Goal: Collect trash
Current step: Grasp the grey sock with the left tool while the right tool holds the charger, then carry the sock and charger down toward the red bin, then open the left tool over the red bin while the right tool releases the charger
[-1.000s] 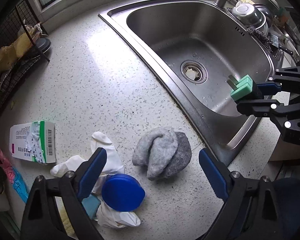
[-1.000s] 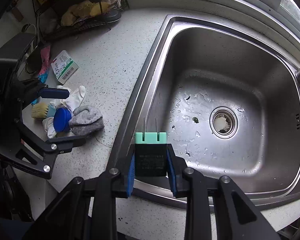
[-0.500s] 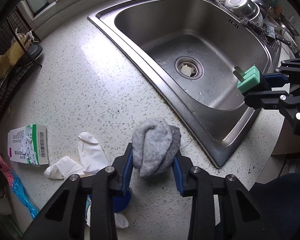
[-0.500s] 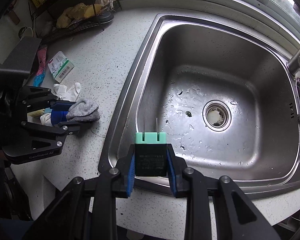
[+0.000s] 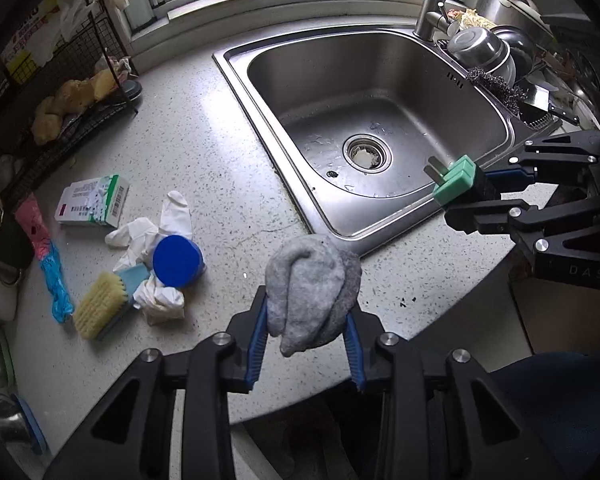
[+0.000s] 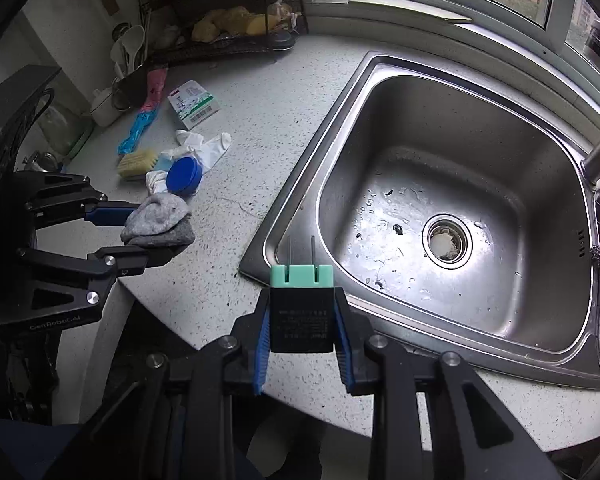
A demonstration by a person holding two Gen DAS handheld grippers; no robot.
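Observation:
My left gripper point(image 5: 307, 320) is shut on a balled grey sock point(image 5: 312, 292), lifted off the speckled counter point(image 5: 204, 160); the right wrist view shows the same gripper point(image 6: 150, 232) and sock point(image 6: 158, 220) at the left. My right gripper point(image 6: 302, 320) is shut on a black charger plug with a green face point(image 6: 302, 308), held over the counter's front edge by the sink point(image 6: 460, 216). In the left wrist view that plug point(image 5: 456, 182) hangs at the right. White gloves point(image 5: 156, 232), a blue lid point(image 5: 177, 261), a scrub brush point(image 5: 100, 304) and a medicine box point(image 5: 94, 200) lie on the counter.
A wire rack point(image 5: 60, 92) with yellow sponges stands at the back left. Steel bowls point(image 5: 484, 48) and a scouring pad point(image 5: 496, 88) sit right of the sink by the tap point(image 5: 432, 12). A pink and blue wrapper point(image 5: 44, 256) lies at the counter's left edge.
My left gripper closed on the grey sock and lifted it off the counter, drawing back toward the front edge. My right gripper, still holding the plug, also rose and pulled back.

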